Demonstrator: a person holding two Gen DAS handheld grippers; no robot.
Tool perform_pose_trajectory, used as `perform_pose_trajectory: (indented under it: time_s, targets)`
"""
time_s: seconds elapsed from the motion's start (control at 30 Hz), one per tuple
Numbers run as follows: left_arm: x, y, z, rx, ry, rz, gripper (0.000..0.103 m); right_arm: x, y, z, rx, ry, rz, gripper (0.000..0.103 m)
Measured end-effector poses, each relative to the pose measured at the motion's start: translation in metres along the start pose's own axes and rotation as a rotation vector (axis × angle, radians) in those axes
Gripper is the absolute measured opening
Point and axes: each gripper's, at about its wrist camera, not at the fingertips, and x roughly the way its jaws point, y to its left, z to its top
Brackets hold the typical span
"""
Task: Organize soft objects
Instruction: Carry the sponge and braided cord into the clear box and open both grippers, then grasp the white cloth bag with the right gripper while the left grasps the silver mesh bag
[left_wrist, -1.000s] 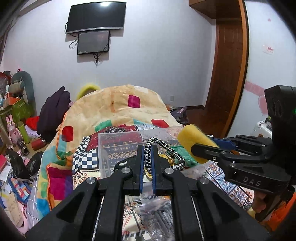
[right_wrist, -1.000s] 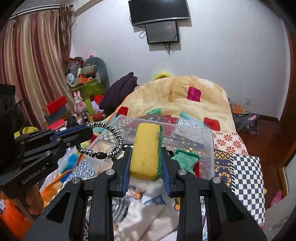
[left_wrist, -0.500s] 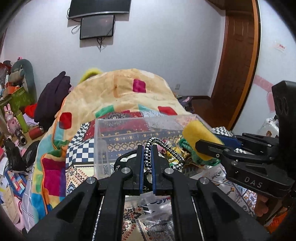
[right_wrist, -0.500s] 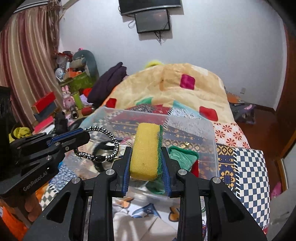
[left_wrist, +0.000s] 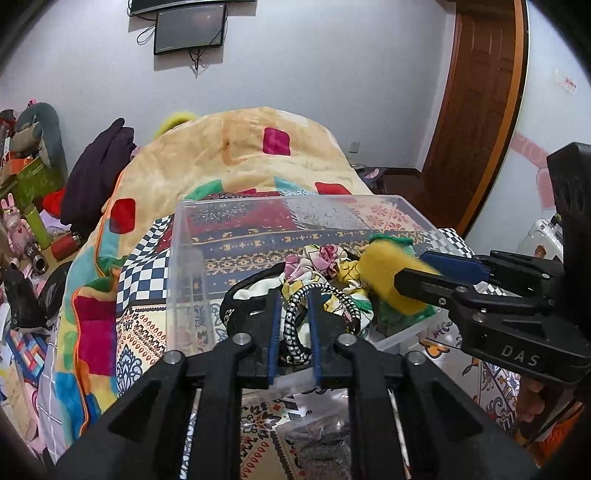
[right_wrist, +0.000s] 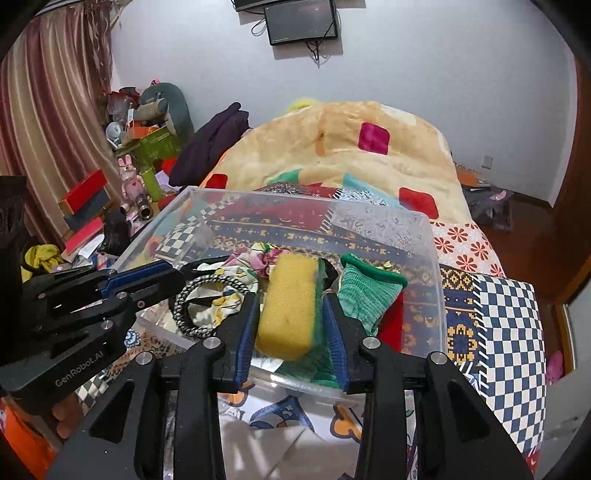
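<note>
Nearby, floral cloth (left_wrist: 334, 275), green mesh (right_wrist: 365, 295).

Your left gripper (left_wrist: 293, 325) hides the lower part of the braided loop (left_wrist: 295, 314), so you cannot see how much of it sits between the pads. The sponge (left_wrist: 384, 273) smears into a yellow blur in the left wrist view, and the right gripper (right_wrist: 291, 325) covers its near end in the right wrist view. The bin's (right_wrist: 434, 258) front wall disappears behind both grippers' bodies. Under the floral fabric (right_wrist: 255, 258) and the green mesh cloth (right_wrist: 365, 295), whatever lies on the bin floor stays out of sight. The wall screen (right_wrist: 303, 18) is cut off by the top edge. You see only fingertips of your hand (left_wrist: 532, 402) behind the housing.
</note>
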Motion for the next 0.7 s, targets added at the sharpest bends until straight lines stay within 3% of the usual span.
perform_pose_trajectory:
  time_s: [0.17, 0.23, 0.47, 0.53, 0.7]
  targets:
    - [-0.016, 0.000, 0.003, -0.004, -0.034, -0.002, 0.030, -0.021, 0.004, 0.002, -0.020, -0.053, -0.005, 0.046]
    - [-0.025, 0.000, 0.005, -0.005, -0.055, -0.005, 0.043, -0.033, 0.005, 0.003, -0.022, -0.083, 0.005, 0.050]
    - [-0.061, -0.012, 0.004, 0.030, -0.132, -0.016, 0.061, -0.073, 0.006, -0.005, -0.039, -0.158, -0.004, 0.067]
    - [-0.067, -0.016, 0.001, 0.041, -0.139, -0.020, 0.068, -0.079, 0.006, -0.010, -0.045, -0.161, -0.012, 0.076]
    - [-0.079, -0.025, -0.013, 0.066, -0.137, -0.022, 0.083, -0.078, 0.008, -0.028, -0.062, -0.104, -0.015, 0.078]
